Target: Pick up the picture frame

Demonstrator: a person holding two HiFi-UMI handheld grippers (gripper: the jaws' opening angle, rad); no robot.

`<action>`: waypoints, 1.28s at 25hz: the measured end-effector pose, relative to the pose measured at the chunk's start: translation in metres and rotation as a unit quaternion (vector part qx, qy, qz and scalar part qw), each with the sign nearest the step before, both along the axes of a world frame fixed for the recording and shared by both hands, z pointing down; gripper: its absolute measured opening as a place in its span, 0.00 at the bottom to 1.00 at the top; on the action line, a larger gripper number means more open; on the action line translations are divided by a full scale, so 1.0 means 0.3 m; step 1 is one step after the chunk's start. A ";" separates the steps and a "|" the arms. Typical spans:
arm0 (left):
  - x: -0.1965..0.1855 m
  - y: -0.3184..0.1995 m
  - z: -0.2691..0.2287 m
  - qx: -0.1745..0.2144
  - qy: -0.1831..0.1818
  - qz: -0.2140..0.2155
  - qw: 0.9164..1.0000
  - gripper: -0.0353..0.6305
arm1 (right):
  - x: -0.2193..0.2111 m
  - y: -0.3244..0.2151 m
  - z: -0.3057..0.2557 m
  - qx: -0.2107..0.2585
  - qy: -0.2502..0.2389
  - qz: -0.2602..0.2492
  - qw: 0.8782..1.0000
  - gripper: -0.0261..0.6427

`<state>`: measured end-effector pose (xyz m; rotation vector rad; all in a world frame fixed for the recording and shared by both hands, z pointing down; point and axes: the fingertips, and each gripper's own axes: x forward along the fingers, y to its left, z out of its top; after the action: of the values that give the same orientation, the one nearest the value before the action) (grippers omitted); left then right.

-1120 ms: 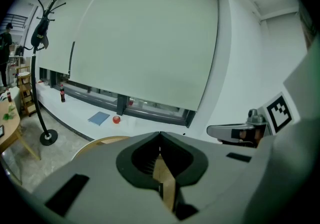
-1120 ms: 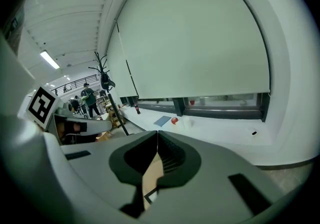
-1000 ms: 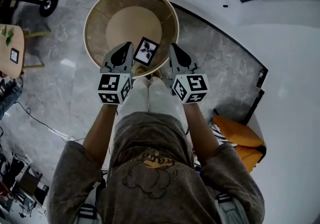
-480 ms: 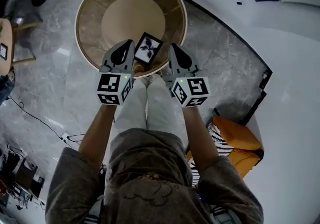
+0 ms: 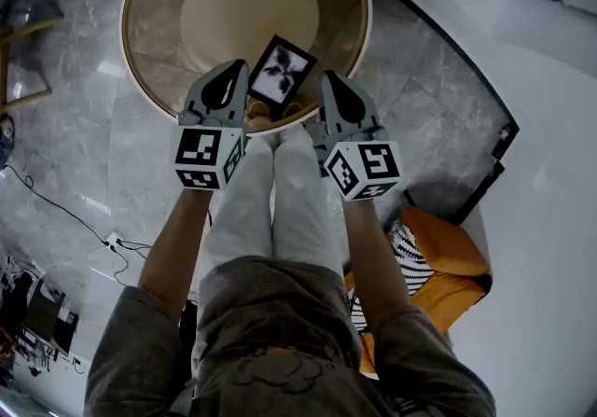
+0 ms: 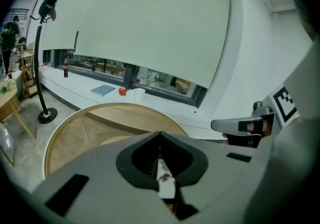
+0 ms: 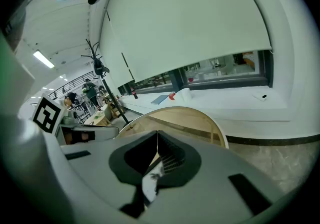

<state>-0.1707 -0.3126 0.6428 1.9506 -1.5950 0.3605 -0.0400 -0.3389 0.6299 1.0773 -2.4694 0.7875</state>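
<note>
Picture frame (image 5: 283, 70) pinched from both sides above the near rim of the round table (image 5: 151, 28)
Left gripper (image 5: 241, 81) and right gripper (image 5: 328, 87) each clamp a thin side edge; the frame looks light, stiff, probably glass-fronted and slick, so opposite edges seem the safest hold

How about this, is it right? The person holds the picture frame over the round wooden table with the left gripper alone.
Not quite: it is held with both grippers, not one. The right gripper view shows the right gripper shut on one edge of the picture frame, just as the left gripper is shut on the other. The rest stands: the frame is over the round wooden table.
</note>
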 end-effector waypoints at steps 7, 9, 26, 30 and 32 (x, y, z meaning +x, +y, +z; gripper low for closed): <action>0.027 0.014 0.101 -0.002 0.001 0.014 1.000 0.08 | 0.018 0.052 0.140 -0.029 0.009 0.003 1.000 0.07; 0.036 0.018 0.111 -0.003 -0.001 0.018 1.000 0.08 | 0.015 0.062 0.162 -0.037 0.008 0.000 0.999 0.07; 0.103 0.014 0.194 -0.022 0.014 0.042 0.999 0.38 | 0.032 0.075 0.241 -0.071 0.003 0.006 0.997 0.32; 0.105 0.022 0.230 -0.033 0.007 0.048 0.998 0.38 | 0.032 0.079 0.276 -0.082 0.004 0.009 0.997 0.32; 0.101 0.020 0.252 -0.038 0.008 0.049 0.998 0.38 | 0.030 0.081 0.300 -0.090 0.007 0.011 0.996 0.32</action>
<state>-0.1405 -0.3065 0.7184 1.9721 -1.4582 0.4374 -0.0310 -0.3146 0.7199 1.0421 -2.3272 0.9847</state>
